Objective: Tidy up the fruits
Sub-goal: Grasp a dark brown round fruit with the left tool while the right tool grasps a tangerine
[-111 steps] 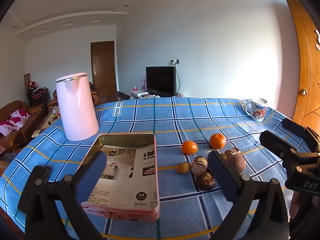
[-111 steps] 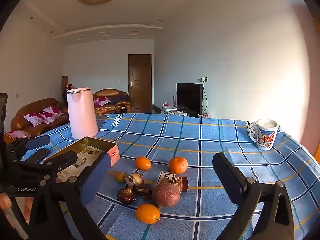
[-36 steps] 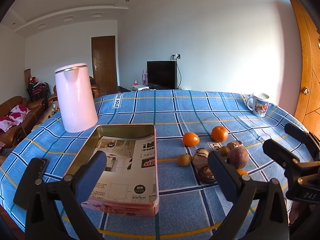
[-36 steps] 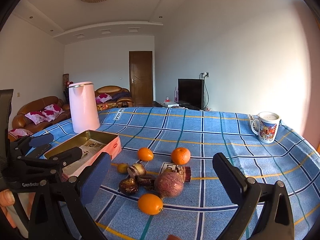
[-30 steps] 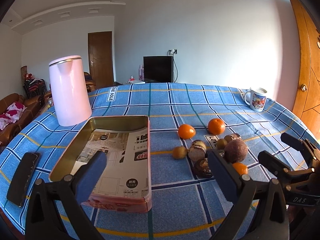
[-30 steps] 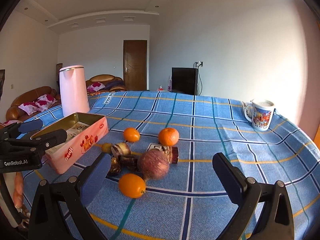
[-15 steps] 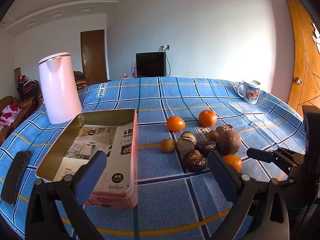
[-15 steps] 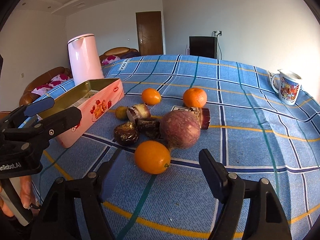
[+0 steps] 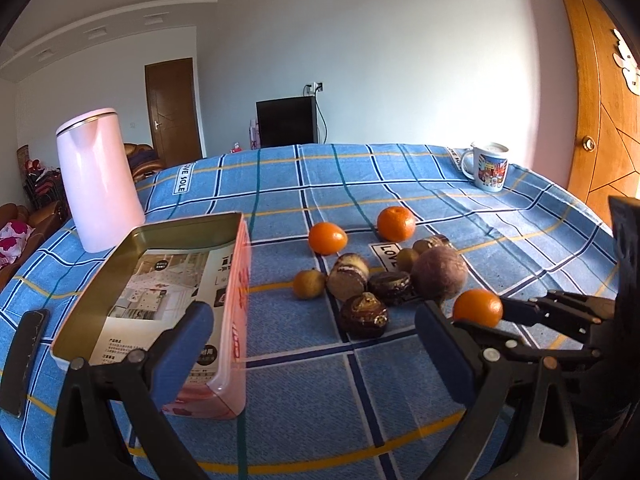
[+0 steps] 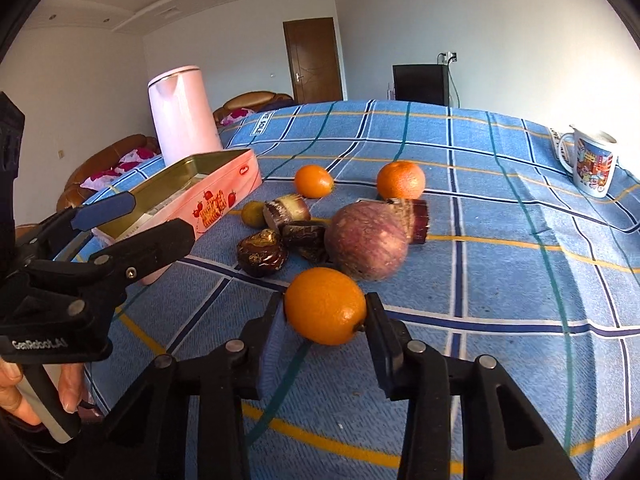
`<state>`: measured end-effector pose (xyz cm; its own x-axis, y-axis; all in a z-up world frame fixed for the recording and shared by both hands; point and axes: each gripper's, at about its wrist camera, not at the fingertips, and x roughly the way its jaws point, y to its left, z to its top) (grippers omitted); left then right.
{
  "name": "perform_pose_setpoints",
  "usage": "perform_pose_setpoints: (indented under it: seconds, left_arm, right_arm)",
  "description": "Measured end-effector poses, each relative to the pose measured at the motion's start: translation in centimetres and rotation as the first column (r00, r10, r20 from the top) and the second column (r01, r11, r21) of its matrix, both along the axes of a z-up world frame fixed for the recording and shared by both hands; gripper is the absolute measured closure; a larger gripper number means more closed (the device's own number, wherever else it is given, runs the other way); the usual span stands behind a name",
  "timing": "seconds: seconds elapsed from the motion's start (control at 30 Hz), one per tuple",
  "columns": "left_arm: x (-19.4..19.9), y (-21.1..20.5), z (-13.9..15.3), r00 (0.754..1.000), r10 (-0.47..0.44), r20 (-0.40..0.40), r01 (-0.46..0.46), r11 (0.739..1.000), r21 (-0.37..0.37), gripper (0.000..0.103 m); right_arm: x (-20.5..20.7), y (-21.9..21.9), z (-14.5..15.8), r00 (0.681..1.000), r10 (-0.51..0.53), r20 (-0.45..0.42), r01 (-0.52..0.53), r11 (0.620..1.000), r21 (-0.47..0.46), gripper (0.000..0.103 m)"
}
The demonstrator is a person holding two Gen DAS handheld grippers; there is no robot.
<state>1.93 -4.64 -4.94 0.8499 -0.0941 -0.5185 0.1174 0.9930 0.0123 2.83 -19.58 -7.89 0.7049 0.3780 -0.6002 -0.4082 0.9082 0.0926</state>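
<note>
My right gripper (image 10: pixel 325 308) is shut on the nearest orange (image 10: pixel 325 305), which rests on the blue plaid cloth; it also shows in the left wrist view (image 9: pixel 477 307). Behind it lie a purple-brown round fruit (image 10: pixel 366 240), two more oranges (image 10: pixel 400 180) (image 10: pixel 313 181), a small yellow fruit (image 10: pixel 253 213) and several dark brown pieces (image 10: pixel 262 253). An open pink tin box (image 9: pixel 160 276) with a printed sheet inside stands to the left. My left gripper (image 9: pixel 308 340) is open and empty, hovering by the tin's near corner.
A pink kettle (image 9: pixel 98 180) stands behind the tin. A printed mug (image 9: pixel 489 166) sits at the far right of the table. A dark flat object (image 9: pixel 22 356) lies at the table's left edge. A wooden door (image 9: pixel 600 92) is on the right.
My right gripper has moved forward and down to the nearest orange and closed its fingers on it. My left gripper has stayed open, shifting a little forward and right.
</note>
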Motion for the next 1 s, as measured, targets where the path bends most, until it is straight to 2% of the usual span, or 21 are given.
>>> perform_pose_setpoints:
  seconds: [0.2, 0.27, 0.33, 0.47, 0.5, 0.57, 0.67, 0.7, 0.8, 0.93, 1.0]
  left_arm:
    - [1.4, -2.1, -0.8, 0.997, -0.052, -0.055, 0.052, 0.999, 0.01, 0.003]
    - [2.1, -2.7, -1.1, 0.995, -0.063, -0.083, 0.065, 0.998, 0.018, 0.01]
    - [2.8, -3.1, -1.4, 0.99, -0.078, -0.117, 0.08, 0.997, 0.007, 0.021]
    - [3.9, -3.1, -1.8, 0.982, -0.082, -0.172, 0.08, 0.997, -0.018, 0.032]
    - [4.1, -3.1, -1.9, 0.979, -0.084, -0.188, 0.082, 0.996, -0.018, 0.039]
    - [4.6, -3.3, -2.4, 0.972, -0.09, -0.219, 0.087, 0.996, -0.022, 0.04]
    - [5.2, -3.5, -3.0, 0.956, -0.106, -0.272, 0.103, 0.994, -0.024, 0.047]
    - [5.5, -3.5, -3.2, 0.95, -0.114, -0.29, 0.108, 0.994, -0.034, 0.054]
    - [5.6, -3.1, -3.2, 0.952, -0.106, -0.286, 0.099, 0.994, -0.041, 0.062]
    - [4.8, -3.1, -2.8, 0.959, -0.137, -0.246, 0.127, 0.99, -0.057, 0.063]
    - [4.3, -3.1, -2.4, 0.967, -0.131, -0.216, 0.127, 0.991, -0.035, 0.063]
  right_arm:
    - [-1.1, -3.2, 1.7, 0.99, -0.095, 0.103, 0.091, 0.995, 0.045, 0.062]
    - [-1.2, -3.9, 1.9, 0.988, -0.108, 0.114, 0.1, 0.992, 0.071, 0.062]
    - [-1.2, -4.1, 2.0, 0.987, -0.107, 0.118, 0.098, 0.992, 0.078, 0.062]
    - [-1.3, -3.9, 1.8, 0.988, -0.095, 0.126, 0.084, 0.993, 0.088, 0.062]
    - [-1.3, -3.9, 1.8, 0.988, -0.092, 0.127, 0.081, 0.993, 0.088, 0.062]
    - [-1.4, -4.0, 1.8, 0.987, -0.087, 0.132, 0.075, 0.993, 0.095, 0.062]
    - [-1.6, -3.9, 1.7, 0.987, -0.077, 0.138, 0.064, 0.993, 0.098, 0.062]
    - [-1.6, -3.8, 1.7, 0.988, -0.074, 0.138, 0.061, 0.993, 0.098, 0.062]
    - [-1.9, -3.8, 1.6, 0.988, -0.067, 0.141, 0.053, 0.993, 0.102, 0.062]
    - [-2.2, -3.8, 1.7, 0.986, -0.066, 0.155, 0.049, 0.993, 0.109, 0.062]
    - [-2.3, -3.8, 1.9, 0.984, -0.068, 0.165, 0.05, 0.992, 0.113, 0.062]
